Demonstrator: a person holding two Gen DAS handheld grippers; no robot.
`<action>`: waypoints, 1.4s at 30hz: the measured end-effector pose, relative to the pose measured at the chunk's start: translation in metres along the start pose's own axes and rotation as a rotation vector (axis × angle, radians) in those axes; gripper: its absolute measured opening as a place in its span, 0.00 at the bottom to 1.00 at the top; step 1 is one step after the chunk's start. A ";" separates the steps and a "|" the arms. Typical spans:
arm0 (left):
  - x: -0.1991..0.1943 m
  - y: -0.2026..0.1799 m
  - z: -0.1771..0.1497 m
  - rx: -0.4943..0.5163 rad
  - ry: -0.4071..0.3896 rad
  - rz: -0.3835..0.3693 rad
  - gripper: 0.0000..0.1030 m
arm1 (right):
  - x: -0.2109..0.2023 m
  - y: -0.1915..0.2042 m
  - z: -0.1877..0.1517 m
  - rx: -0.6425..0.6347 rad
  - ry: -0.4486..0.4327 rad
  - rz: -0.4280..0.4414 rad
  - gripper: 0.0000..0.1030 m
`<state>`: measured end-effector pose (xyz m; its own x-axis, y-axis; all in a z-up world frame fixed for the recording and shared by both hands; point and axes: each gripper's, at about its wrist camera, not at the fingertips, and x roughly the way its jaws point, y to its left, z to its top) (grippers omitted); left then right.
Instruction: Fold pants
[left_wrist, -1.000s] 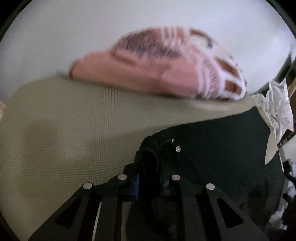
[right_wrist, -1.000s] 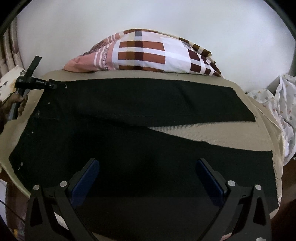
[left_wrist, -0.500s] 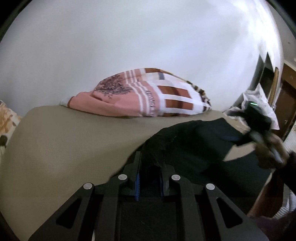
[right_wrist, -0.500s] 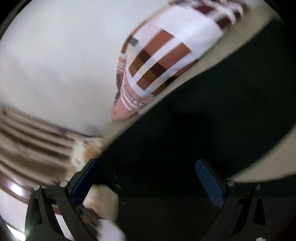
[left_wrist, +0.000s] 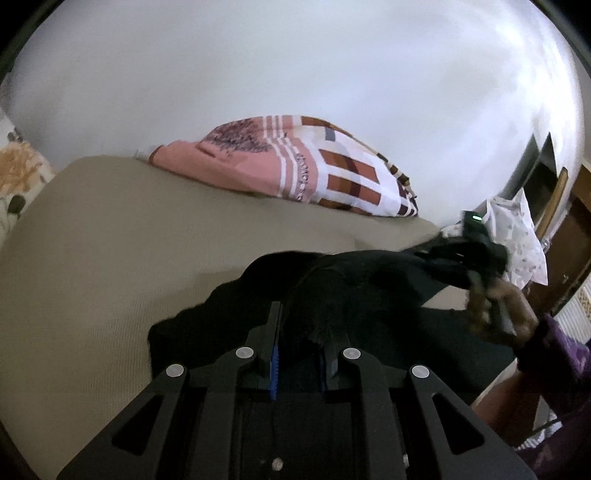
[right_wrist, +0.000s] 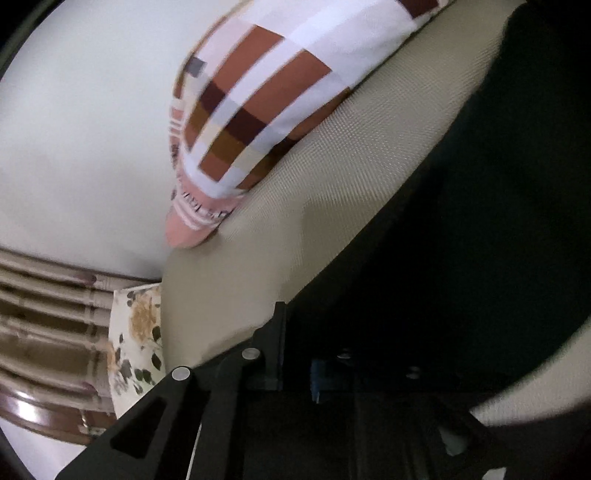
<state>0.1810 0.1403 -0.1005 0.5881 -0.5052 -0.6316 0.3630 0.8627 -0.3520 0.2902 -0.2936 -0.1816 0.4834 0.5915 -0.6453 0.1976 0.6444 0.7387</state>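
A: In the left wrist view, where were the pants?

B: Bunched up black on the tan bed, near the camera. The left gripper had its fingers drawn close together, pinching a fold of that cloth; the fold hid most of the right-hand finger.

A: And the other tool?

B: The right gripper showed far to the right, blurred, its tip buried in dark cloth, so the fingers there could not be made out. The person's hand behind it was smeared too. A checked pillow lay at the far side against the white wall.

A: The right wrist view?

B: Tilted and blurred. The pants filled the right and near part as one dark mass, lying on the bed. The right gripper had its fingers close together with black cloth between them, though the right finger was lost in the darkness. The pillow was cut off at the top edge. A floral cloth sat at the left.
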 end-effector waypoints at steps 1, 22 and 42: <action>-0.003 0.002 -0.004 -0.006 0.010 0.004 0.16 | -0.011 0.002 -0.012 -0.015 -0.013 0.006 0.10; -0.040 -0.006 -0.101 -0.005 0.216 0.392 0.53 | -0.048 -0.066 -0.198 0.010 0.135 0.034 0.08; 0.022 -0.018 -0.105 -0.092 0.244 0.341 0.84 | -0.150 -0.172 -0.085 0.155 -0.326 0.267 0.39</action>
<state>0.1112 0.1163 -0.1807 0.4709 -0.1804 -0.8635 0.1053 0.9834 -0.1480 0.1110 -0.4517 -0.2288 0.7737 0.5275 -0.3510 0.1425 0.3949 0.9076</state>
